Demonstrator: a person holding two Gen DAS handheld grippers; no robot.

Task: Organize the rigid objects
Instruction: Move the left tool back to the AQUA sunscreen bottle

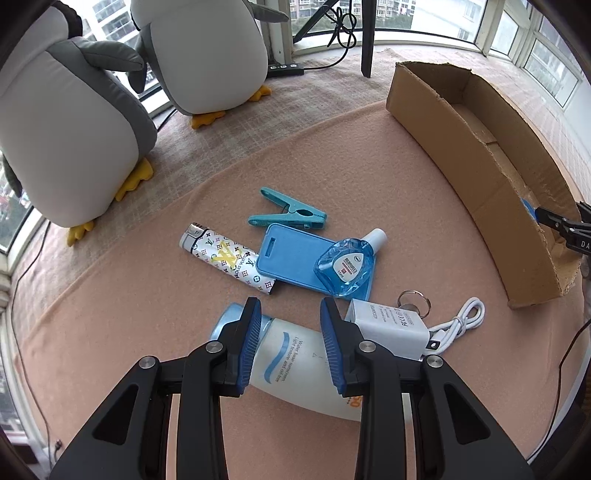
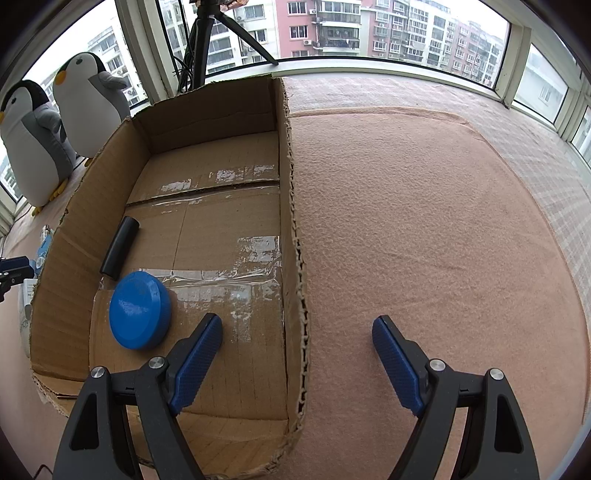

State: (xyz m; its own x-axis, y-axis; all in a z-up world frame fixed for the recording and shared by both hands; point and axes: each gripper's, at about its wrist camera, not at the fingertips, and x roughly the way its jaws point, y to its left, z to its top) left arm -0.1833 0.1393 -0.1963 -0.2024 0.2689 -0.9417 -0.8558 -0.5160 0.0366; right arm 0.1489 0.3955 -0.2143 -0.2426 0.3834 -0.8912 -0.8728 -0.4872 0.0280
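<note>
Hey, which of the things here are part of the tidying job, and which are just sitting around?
Part of the job:
- cardboard box, holding a blue round lid and a black tube
- sunscreen tube under the open left claw
- clothespin
- lighter
- card holder
- eye-drop bottle
- charger

Just lying about:
- plush penguins
- tripod

Two plush grey-and-white penguins, one torn brown cardboard box holding one round blue plastic lid and one black cylinder.
</note>
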